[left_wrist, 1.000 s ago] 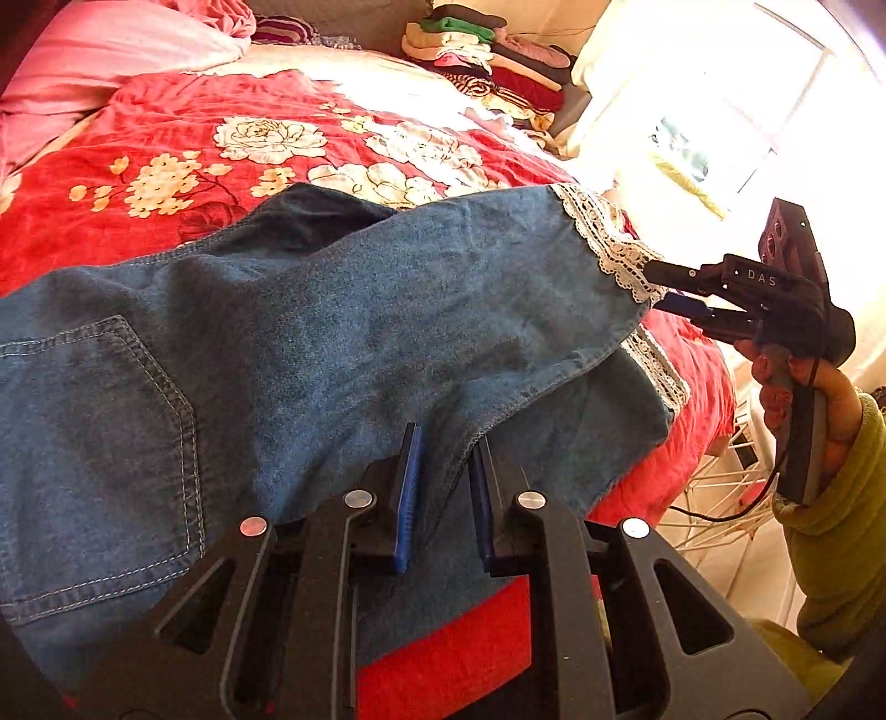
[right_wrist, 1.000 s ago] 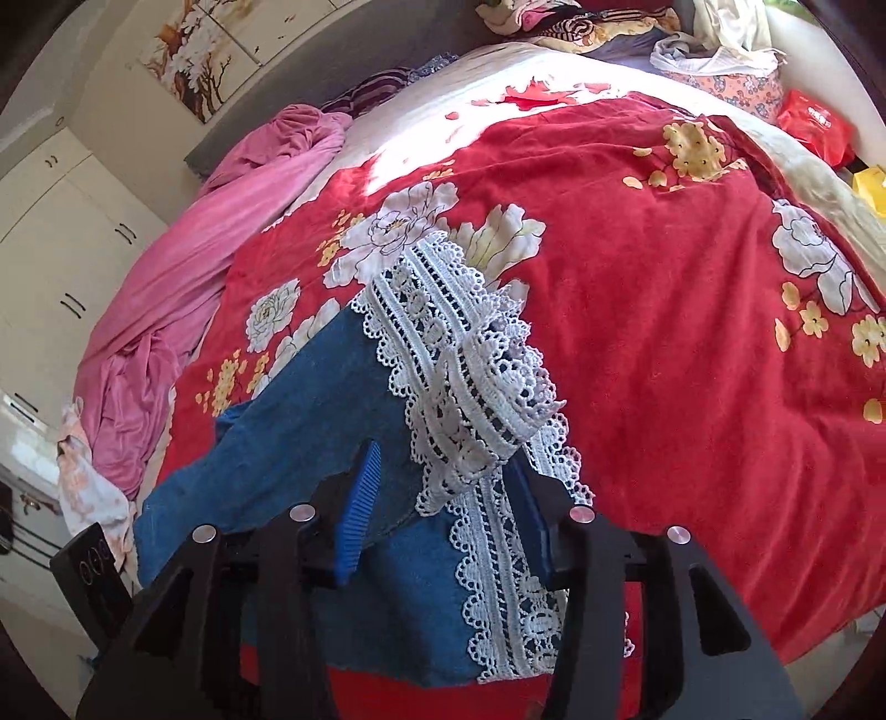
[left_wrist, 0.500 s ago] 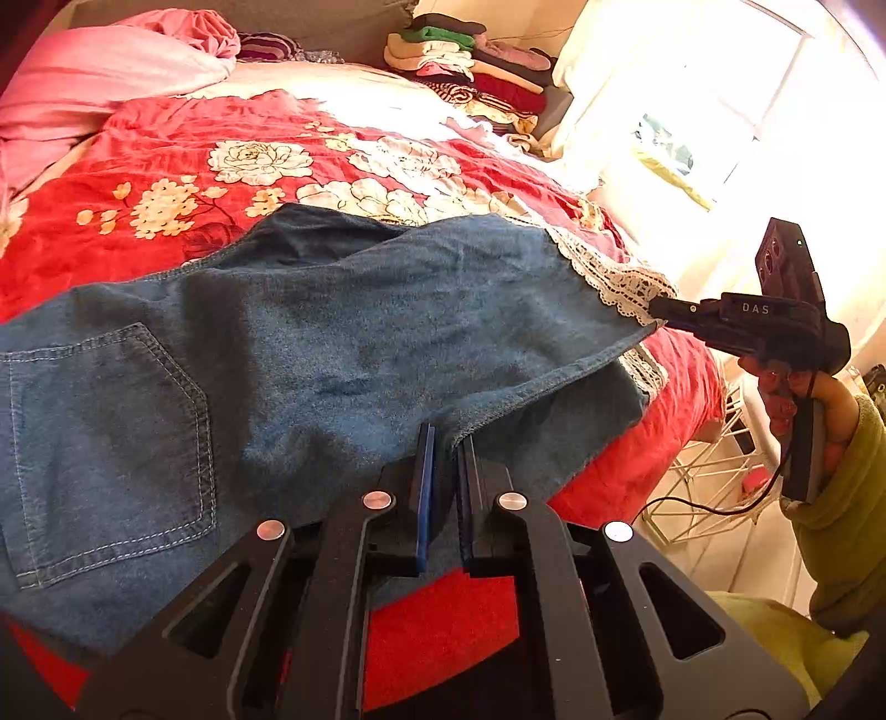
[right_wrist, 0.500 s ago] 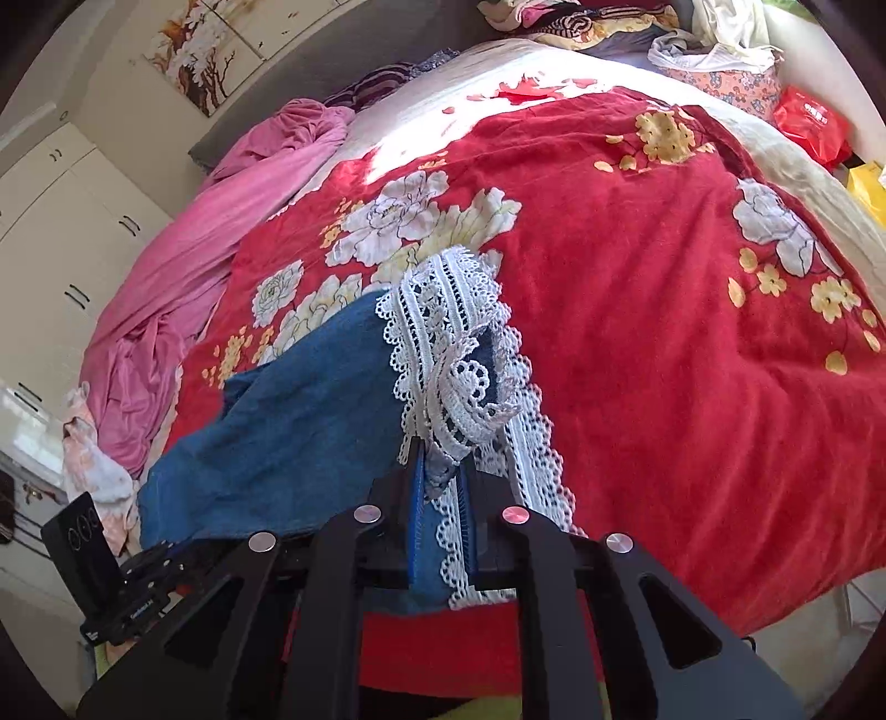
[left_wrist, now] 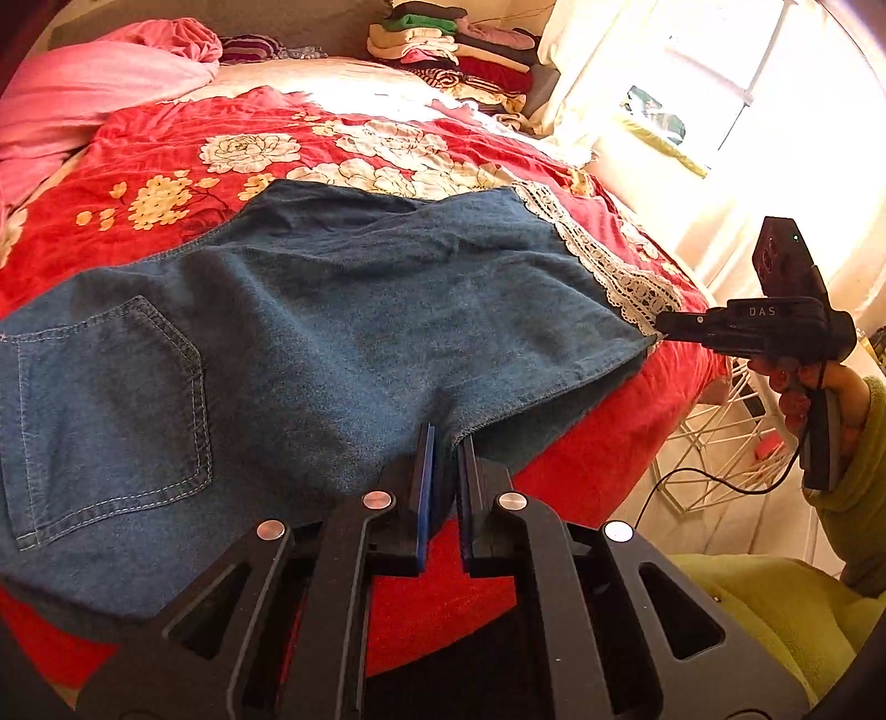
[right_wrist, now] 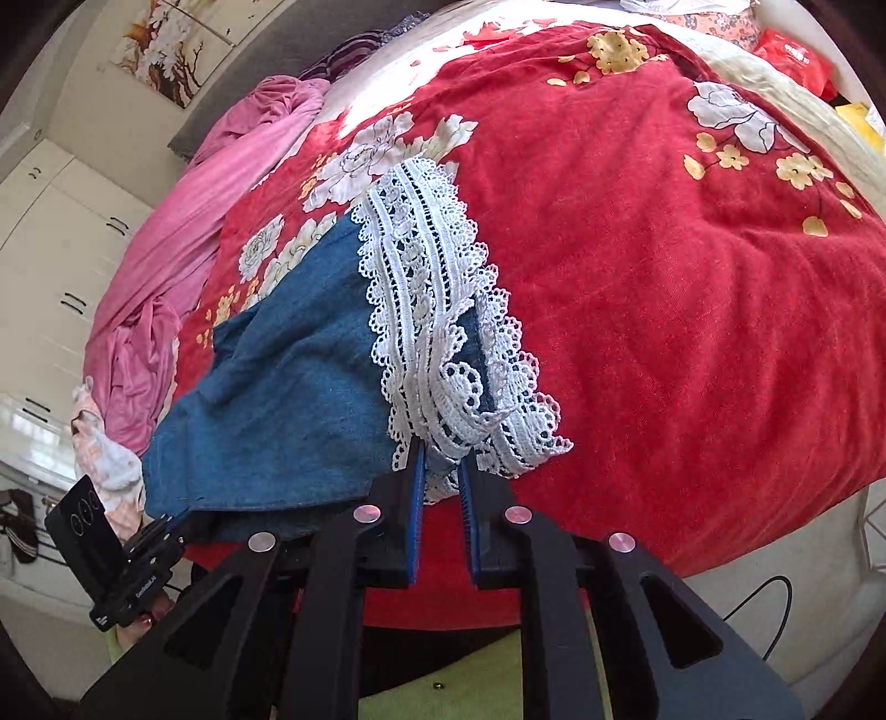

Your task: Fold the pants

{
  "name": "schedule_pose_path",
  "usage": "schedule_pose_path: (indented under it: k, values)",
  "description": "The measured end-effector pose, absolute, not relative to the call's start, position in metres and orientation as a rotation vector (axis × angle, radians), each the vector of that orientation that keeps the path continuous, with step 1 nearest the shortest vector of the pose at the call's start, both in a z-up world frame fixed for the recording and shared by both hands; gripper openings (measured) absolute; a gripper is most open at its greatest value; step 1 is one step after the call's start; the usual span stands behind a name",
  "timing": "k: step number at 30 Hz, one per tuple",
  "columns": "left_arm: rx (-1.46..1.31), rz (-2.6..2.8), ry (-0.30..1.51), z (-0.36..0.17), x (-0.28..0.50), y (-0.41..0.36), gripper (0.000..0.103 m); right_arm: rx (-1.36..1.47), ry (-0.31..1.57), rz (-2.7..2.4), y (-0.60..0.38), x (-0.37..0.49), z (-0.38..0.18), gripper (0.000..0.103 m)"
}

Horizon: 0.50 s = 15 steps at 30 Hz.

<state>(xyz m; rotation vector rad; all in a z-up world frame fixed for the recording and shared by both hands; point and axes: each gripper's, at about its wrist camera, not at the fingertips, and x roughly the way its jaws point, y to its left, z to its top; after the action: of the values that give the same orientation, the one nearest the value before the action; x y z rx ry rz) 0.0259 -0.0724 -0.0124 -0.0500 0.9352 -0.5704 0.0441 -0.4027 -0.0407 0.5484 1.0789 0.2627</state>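
**Two claws pinch the blue pants on the bed**

We hold a claw in each hand. Our left claw [left_wrist: 446, 443] is closest to us. Its two fingers are squeezed tight on the near edge of the pants [left_wrist: 310, 343], right where the seam runs along the leg. A little fold of blue cloth pokes up between the fingers.

The pants are blue denim. They lie spread out on the red blanket [left_wrist: 166, 160] with big flowers, near the front edge of the bed. We can see a back pocket [left_wrist: 111, 410] on the left side of the pants, lying flat.

Our right claw [right_wrist: 443, 471] is pinched on the other end of the pants, at the leg bottom. White lace trim [right_wrist: 421, 288] is sewn there, and the claw's blue pads grip a bunch of lace and denim together. From the left camera we see this claw [left_wrist: 662, 327] held out at the far right corner of the pants, with a hand [left_wrist: 797, 387] in a green sleeve [left_wrist: 864, 459] behind it.

Past the pants, the red blanket goes on across the bed. A pink sheet [left_wrist: 83, 88] is bunched up at the far left of the pants. Behind the pants, at the very back, is a stack of folded clothes [left_wrist: 448, 44].
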Motion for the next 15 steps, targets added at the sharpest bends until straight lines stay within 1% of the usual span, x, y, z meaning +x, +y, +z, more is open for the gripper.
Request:
schedule_pose_path:
  k: [1,2,4,9,11,12,15]
  values:
    - [-0.041,-0.570,0.939,-0.013,0.026,-0.074,0.002,0.549,1.077,0.265,-0.402,0.044,-0.041,0.014]
    - [-0.035,-0.571,0.941,-0.014,0.026,-0.075,0.002,0.551,1.077,0.266,-0.404,0.044,-0.041,0.017]
    - [-0.016,-0.575,0.941,-0.015,0.027,-0.077,0.002,0.563,1.071,0.248,-0.407,0.045,-0.040,0.037]
    - [0.006,-0.580,0.953,-0.022,0.029,-0.081,0.003,0.587,1.045,0.226,-0.414,0.050,-0.041,0.039]
    - [0.018,-0.581,0.960,-0.026,0.029,-0.084,0.003,0.577,1.037,0.220,-0.413,0.052,-0.043,0.030]
    - [0.017,-0.582,0.958,-0.026,0.028,-0.084,0.003,0.567,1.036,0.209,-0.413,0.053,-0.044,0.017]
    - [0.009,-0.585,0.943,-0.021,0.024,-0.079,0.002,0.559,1.035,0.214,-0.415,0.049,-0.044,0.016]
